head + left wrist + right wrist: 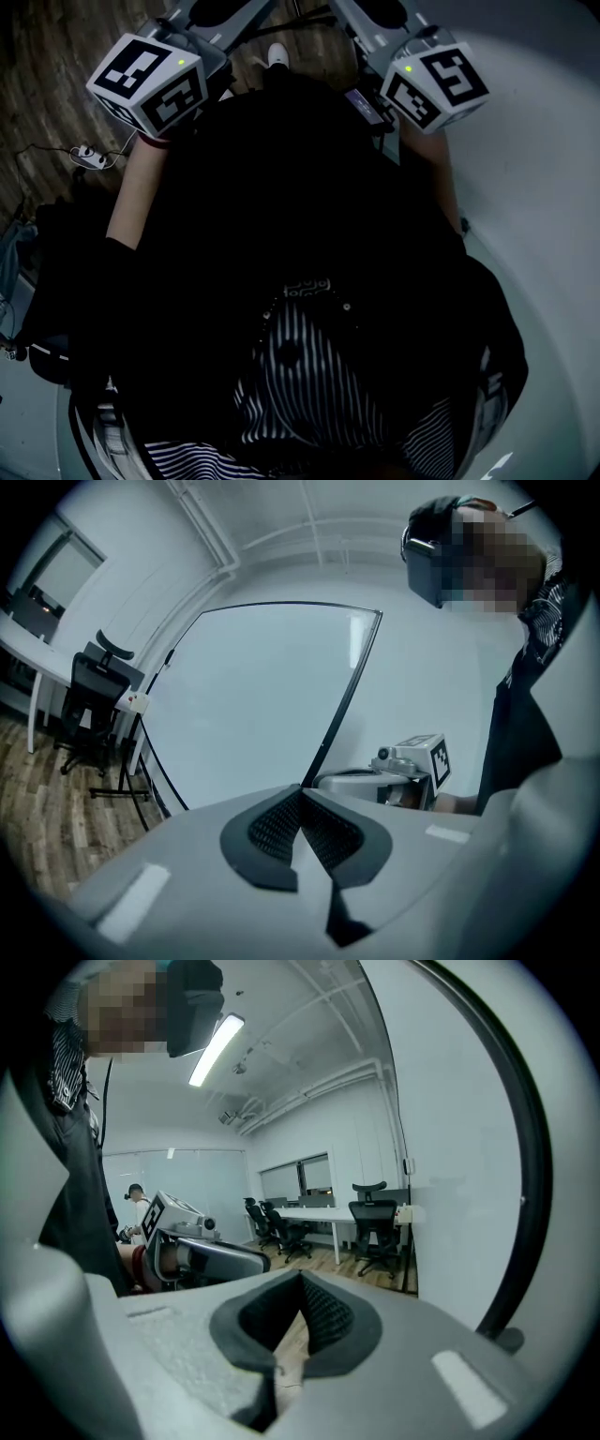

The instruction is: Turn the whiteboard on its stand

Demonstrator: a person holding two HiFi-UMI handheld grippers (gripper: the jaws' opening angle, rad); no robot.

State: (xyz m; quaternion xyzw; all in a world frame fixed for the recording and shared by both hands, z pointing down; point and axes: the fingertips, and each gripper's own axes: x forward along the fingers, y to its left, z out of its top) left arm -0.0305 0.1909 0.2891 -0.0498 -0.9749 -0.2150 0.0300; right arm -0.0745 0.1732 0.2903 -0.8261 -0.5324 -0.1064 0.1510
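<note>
The whiteboard stands upright ahead of my left gripper, its black frame edge running down to just behind the jaw tips. The left jaws are shut with nothing seen between the pads. In the right gripper view the whiteboard fills the right side, with its black frame curving down. My right gripper is shut and empty, beside the board. Each gripper shows in the other's view: the right one and the left one. In the head view only the marker cubes show.
A black stand leg slants to the wood floor on the left. Black office chairs and white desks stand behind. A person is far off. A power strip with cable lies on the floor. My dark torso hides most of the head view.
</note>
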